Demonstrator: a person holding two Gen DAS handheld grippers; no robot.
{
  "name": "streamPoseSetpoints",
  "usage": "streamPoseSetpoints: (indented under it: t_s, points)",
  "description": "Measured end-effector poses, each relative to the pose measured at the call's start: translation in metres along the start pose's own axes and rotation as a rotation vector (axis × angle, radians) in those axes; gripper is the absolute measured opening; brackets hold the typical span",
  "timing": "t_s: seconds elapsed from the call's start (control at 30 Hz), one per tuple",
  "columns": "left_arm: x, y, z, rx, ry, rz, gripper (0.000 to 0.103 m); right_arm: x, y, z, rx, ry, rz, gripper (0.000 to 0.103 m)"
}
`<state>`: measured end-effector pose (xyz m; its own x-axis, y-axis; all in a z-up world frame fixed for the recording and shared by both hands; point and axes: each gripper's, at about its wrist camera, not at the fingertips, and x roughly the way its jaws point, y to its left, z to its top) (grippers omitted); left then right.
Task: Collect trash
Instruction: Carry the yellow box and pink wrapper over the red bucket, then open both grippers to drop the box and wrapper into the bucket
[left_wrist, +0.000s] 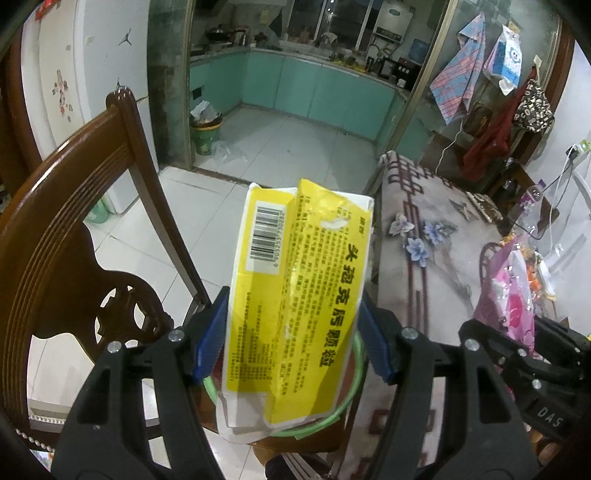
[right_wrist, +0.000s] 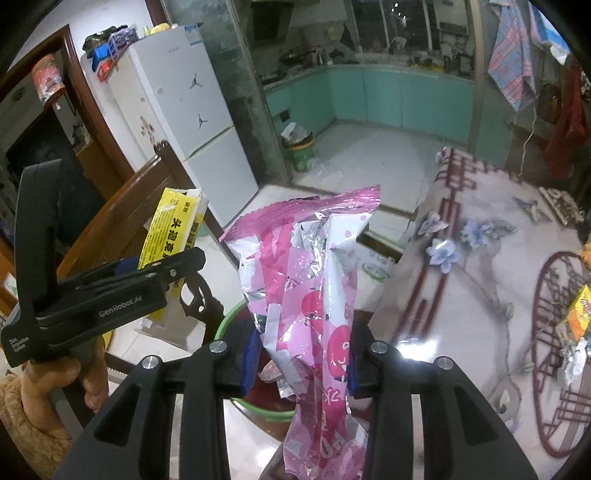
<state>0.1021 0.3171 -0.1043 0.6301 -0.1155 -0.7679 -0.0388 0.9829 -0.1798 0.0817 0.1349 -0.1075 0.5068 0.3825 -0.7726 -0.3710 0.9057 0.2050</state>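
Hiding most of the green-rimmed bin (left_wrist: 354, 384) behind the yellow carton (left_wrist: 291, 295); covering its inside again, from the right wrist, with the pink wrapper (right_wrist: 314, 295). Blurring the snack packets (right_wrist: 576, 317) at the frame edge beyond reading.

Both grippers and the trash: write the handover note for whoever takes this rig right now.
Left gripper: shut on the flattened yellow medicine box.
Right gripper: shut on the pink foil wrapper.
Both pieces hang over the green-rimmed bin beside the wooden chair.
Done: two pieces picked up.
Left: release both into the bin, then fetch the wrappers still on the table at the right edge.
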Motion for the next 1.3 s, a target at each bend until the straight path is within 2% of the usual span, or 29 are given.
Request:
streamPoseSetpoints:
  t_s: [0.43, 0.8, 0.83, 0.87, 0.9, 0.93, 1.0, 1.03, 1.3]
  points:
    - [0.036, 0.017, -0.009, -0.027, 0.095, 0.021, 0.063, 0.049, 0.012, -0.003, 0.01, 0.124, 0.069, 0.036]
    - [0.049, 0.024, -0.01, -0.034, 0.128, 0.027, 0.063, 0.067, 0.02, -0.003, 0.007, 0.163, 0.09, 0.037]
    - [0.05, 0.024, -0.01, -0.036, 0.131, 0.028, 0.064, 0.067, 0.019, -0.003, 0.012, 0.163, 0.093, 0.045]
    - [0.05, 0.024, -0.01, -0.038, 0.133, 0.029, 0.063, 0.067, 0.018, -0.003, 0.02, 0.16, 0.099, 0.057]
    - [0.051, 0.025, -0.011, -0.041, 0.134, 0.036, 0.065, 0.066, 0.017, -0.002, 0.031, 0.151, 0.094, 0.064]
    - [0.05, 0.026, -0.011, -0.047, 0.136, 0.041, 0.069, 0.064, 0.015, -0.001, 0.041, 0.141, 0.088, 0.077]
    - [0.05, 0.03, -0.011, -0.07, 0.141, 0.037, 0.079, 0.057, 0.009, 0.0, 0.072, 0.107, 0.078, 0.085]
    - [0.049, 0.032, -0.011, -0.08, 0.135, 0.041, 0.082, 0.055, 0.006, 0.001, 0.083, 0.099, 0.08, 0.087]
    - [0.024, 0.023, -0.009, -0.067, 0.083, 0.056, 0.082, 0.017, -0.012, -0.004, 0.08, 0.037, 0.024, 0.088]
